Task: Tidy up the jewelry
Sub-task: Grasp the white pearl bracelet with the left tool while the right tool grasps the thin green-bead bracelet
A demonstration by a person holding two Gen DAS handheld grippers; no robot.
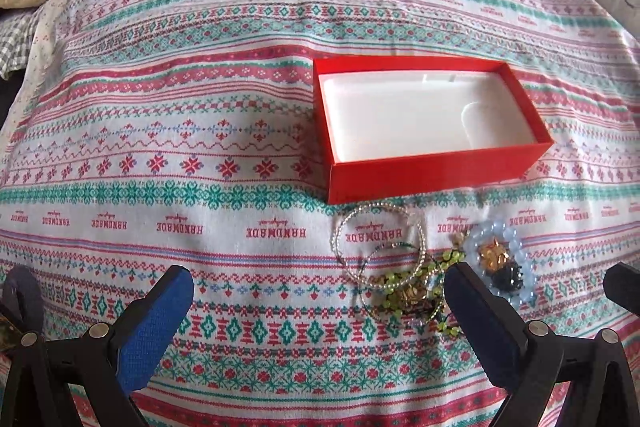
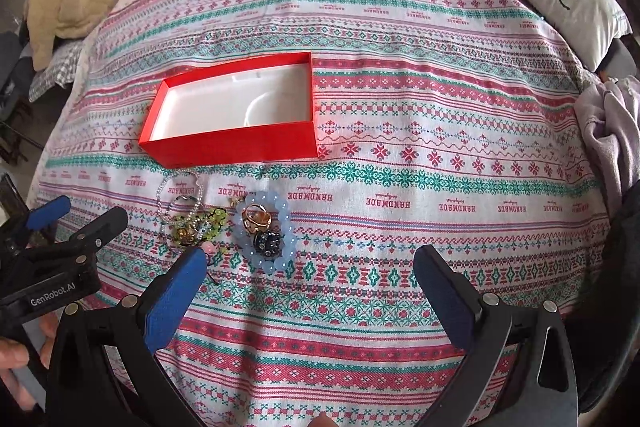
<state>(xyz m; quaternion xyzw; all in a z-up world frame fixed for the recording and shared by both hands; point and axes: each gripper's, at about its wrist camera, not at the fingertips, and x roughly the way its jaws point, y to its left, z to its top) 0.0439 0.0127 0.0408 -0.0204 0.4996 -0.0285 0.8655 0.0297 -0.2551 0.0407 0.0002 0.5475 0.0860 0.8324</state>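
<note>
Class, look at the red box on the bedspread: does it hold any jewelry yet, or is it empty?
Empty. The red box shows only its bare white liner; the jewelry lies outside, in front.

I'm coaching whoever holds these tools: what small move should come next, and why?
Probably lower the open right tool onto the pale blue bead bracelet. The red box is empty, all jewelry is on the cloth, and that bracelet lies just ahead.
</note>
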